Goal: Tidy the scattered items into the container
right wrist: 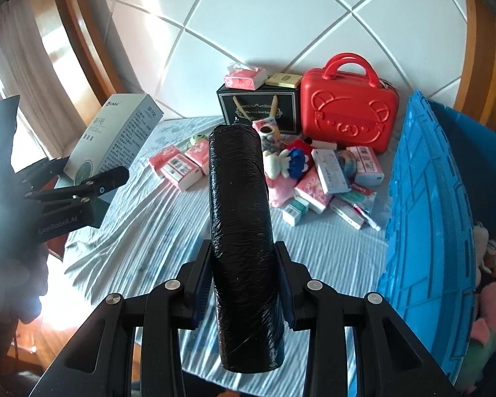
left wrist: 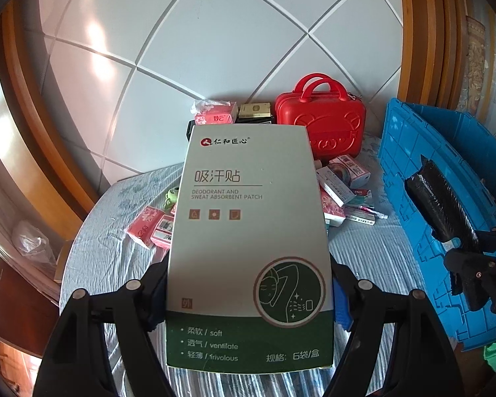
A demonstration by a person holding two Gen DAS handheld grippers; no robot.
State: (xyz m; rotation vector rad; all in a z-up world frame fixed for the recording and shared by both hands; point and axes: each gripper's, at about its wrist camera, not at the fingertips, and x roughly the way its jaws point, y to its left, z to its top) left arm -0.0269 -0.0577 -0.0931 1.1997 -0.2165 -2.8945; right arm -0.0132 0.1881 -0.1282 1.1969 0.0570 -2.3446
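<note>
Patch box point(left wrist: 248, 248) clamped in left tongs point(left wrist: 248, 301)

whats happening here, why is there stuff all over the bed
A person is tidying with a handheld gripper in each hand. The left gripper is clamped on a tall grey and green cardboard box of sweat patches, and the right gripper is clamped on a black plastic-wrapped roll. Both items are held above the striped blue bedsheet. The blue plastic crate stands at the right with soft toys already inside. Pink tissue packs, small boxes and a red hard case remain on the bed.
</note>
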